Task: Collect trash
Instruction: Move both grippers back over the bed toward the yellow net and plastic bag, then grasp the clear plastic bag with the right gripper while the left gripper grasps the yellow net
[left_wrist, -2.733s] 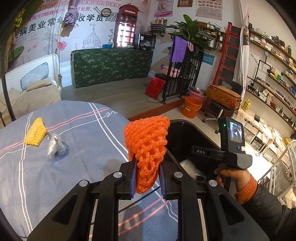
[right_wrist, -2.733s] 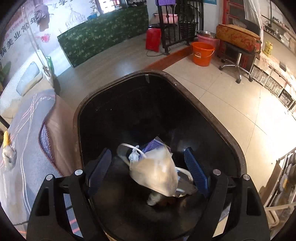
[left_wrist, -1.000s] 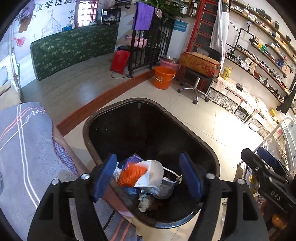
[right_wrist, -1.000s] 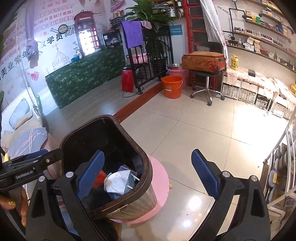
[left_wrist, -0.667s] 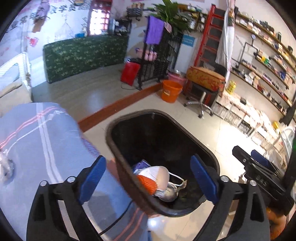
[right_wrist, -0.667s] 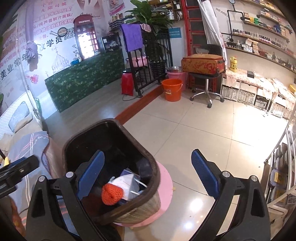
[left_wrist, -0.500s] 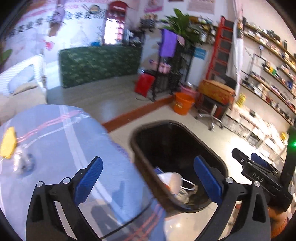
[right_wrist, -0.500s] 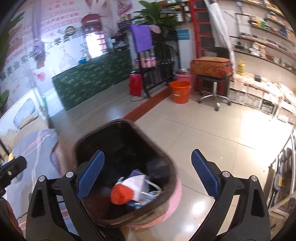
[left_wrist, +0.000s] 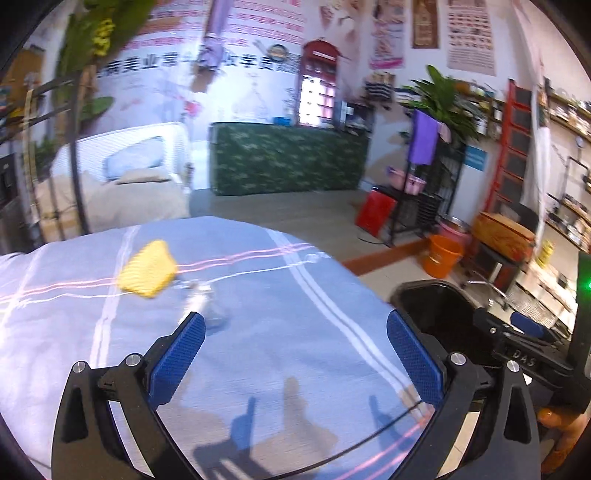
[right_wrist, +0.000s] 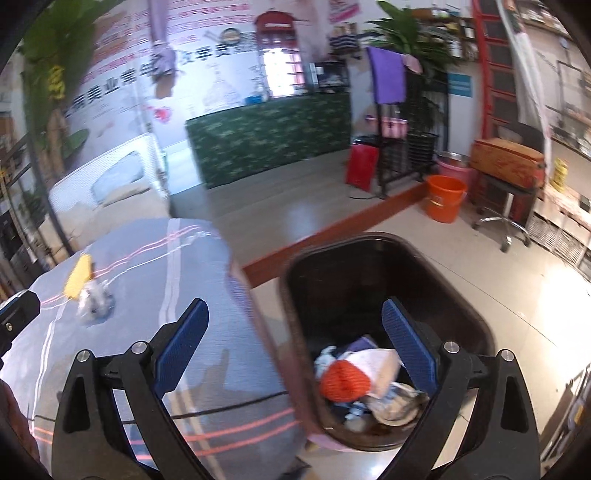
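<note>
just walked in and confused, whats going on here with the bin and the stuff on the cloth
A person is clearing trash with handheld tongs. Both the left tongs and the right tongs are open and empty. The orange foam net lies in the black bin on top of other rubbish. A yellow foam net and a crumpled clear wrapper beside it are not yet collected from the grey striped cloth.

You had an orange bucket (right_wrist: 445, 197) at 2 o'clock | a green-draped counter (left_wrist: 288, 158) at 12 | a purple towel (right_wrist: 386, 75) at 1.
</note>
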